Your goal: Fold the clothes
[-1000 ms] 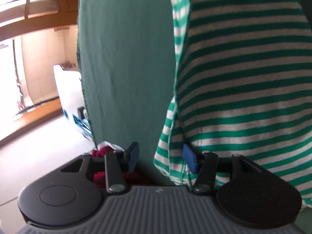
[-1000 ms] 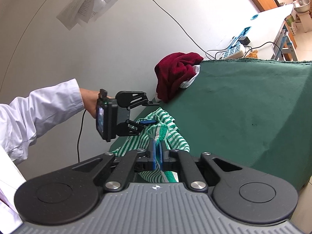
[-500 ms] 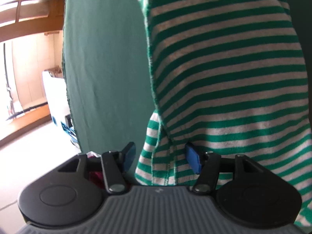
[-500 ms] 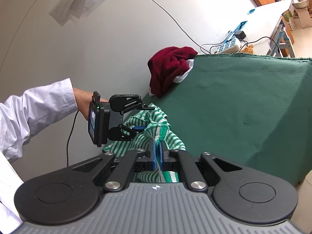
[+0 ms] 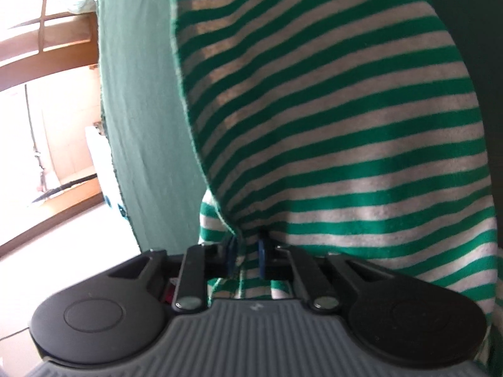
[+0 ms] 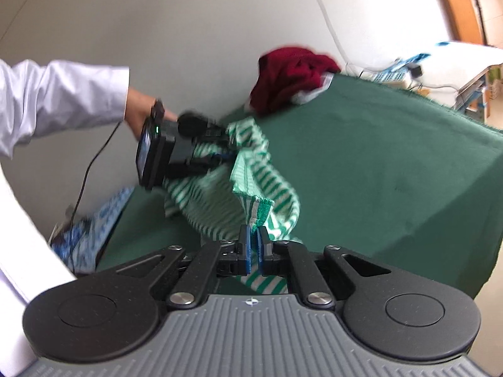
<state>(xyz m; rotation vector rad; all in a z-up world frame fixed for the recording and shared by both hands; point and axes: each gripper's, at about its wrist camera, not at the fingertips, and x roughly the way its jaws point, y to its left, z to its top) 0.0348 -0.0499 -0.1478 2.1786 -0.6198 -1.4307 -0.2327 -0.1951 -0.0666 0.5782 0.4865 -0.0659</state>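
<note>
both grippers grip one striped shirt (image 6: 251,185) above the near part of the green-covered table (image 6: 393,163), the landmark for all places below. left gripper (image 5: 246,256): jaws closed on a gathered fold of the green-and-white cloth, which fills most of its view and hangs down in front of the table's cloth. right gripper (image 6: 252,248): jaws closed on a hemmed edge of the same shirt, near its green ribbed band. between the two grips the fabric sags in a bunched loop, off the table top or barely touching it; which cannot be told. a dark red garment (image 6: 292,78) lies heaped at the table's far corner, well apart from the shirt. the white sleeve (image 6: 59,100) of the person's left arm reaches in from beside the table. judged advice for the step in hand: draw the two grips apart until the sag is gone, keep both edges level, then lower the shirt flat onto the bare middle of the table, clear of the red heap, before any fold is made.
</note>
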